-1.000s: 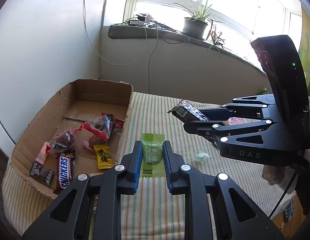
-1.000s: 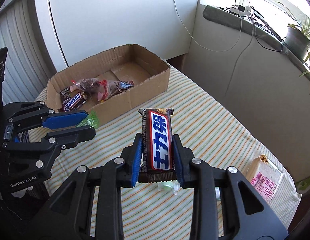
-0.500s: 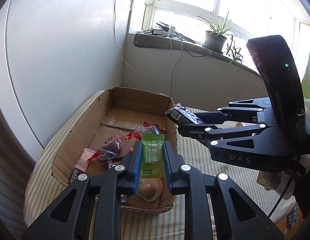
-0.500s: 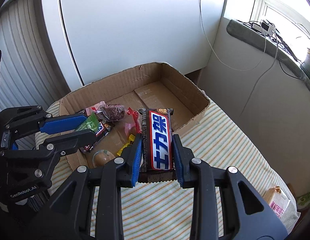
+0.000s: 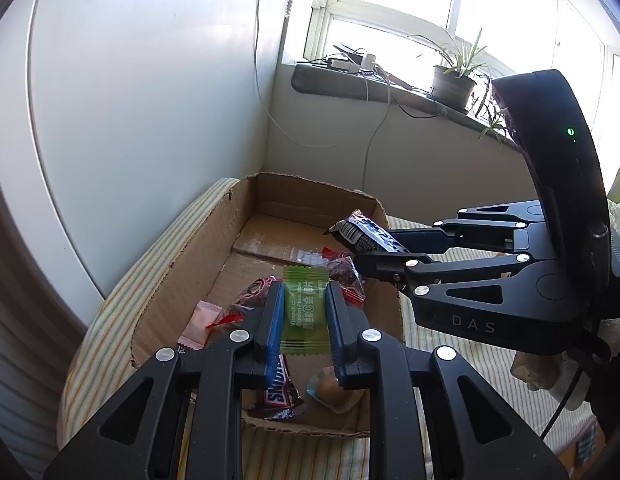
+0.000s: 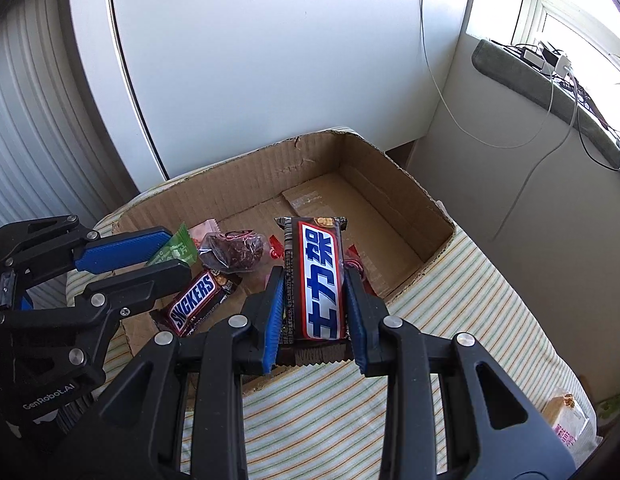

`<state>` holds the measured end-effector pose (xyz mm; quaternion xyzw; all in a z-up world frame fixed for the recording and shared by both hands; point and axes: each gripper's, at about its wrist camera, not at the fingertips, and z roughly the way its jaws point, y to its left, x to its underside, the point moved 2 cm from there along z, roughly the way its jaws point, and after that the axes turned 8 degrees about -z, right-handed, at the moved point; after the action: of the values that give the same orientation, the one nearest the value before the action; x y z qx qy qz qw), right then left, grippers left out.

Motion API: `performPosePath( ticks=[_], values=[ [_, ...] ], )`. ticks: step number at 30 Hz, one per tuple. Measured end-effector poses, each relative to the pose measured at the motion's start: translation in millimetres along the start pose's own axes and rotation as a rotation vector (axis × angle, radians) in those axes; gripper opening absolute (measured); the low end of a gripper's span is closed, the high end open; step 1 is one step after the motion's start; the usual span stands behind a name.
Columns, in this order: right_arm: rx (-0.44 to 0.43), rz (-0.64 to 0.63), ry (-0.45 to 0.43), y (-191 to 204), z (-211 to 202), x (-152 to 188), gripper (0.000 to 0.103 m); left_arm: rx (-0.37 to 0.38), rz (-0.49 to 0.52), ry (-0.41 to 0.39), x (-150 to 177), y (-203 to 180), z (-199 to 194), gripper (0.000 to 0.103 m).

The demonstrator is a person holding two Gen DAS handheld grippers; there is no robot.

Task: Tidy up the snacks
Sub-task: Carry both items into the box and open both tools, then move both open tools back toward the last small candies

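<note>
My left gripper (image 5: 304, 294) is shut on a green candy packet (image 5: 304, 312) and holds it above the open cardboard box (image 5: 178, 272). My right gripper (image 6: 314, 280) is shut on a brown Snickers bar with Chinese lettering (image 6: 319, 280), held over the box's near wall (image 6: 419, 276). In the left wrist view the right gripper (image 5: 373, 256) hangs over the box's right side with the bar (image 5: 365, 234) sticking out. In the right wrist view the left gripper (image 6: 166, 256) shows at left with the green packet (image 6: 176, 246).
The box holds a Snickers bar (image 6: 194, 300), a clear bag of dark snacks (image 6: 234, 250), red wrappers, a pink packet (image 5: 198, 324) and a jelly cup (image 5: 333, 390). It stands on a striped cloth (image 6: 469, 292). A pink-labelled packet (image 6: 567, 424) lies at right. A white wall stands behind.
Both grippers have moved left from over the striped cloth to over the box, each keeping its snack. The box now fills the middle of both views.
</note>
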<state>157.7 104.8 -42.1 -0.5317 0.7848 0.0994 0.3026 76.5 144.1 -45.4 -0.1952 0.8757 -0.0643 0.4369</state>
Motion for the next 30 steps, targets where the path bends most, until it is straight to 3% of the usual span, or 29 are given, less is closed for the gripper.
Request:
performPosePath(
  ticks=[14, 19, 27, 30],
  values=[
    [-0.001, -0.003, -0.014, 0, -2, -3, 0.031, -0.017, 0.004, 0.004, -3, -1, 3, 0.021],
    [0.013, 0.000, -0.025, 0, -7, -4, 0.049, -0.029, 0.006, -0.005, -4, -3, 2, 0.028],
    [0.039, 0.016, -0.031, -6, -22, 3, 0.053, -0.032, 0.008, -0.022, -5, -7, -6, 0.028],
    [0.061, 0.026, -0.047, -10, -32, 8, 0.065, -0.027, 0.011, -0.030, -5, -11, -11, 0.028]
  ],
)
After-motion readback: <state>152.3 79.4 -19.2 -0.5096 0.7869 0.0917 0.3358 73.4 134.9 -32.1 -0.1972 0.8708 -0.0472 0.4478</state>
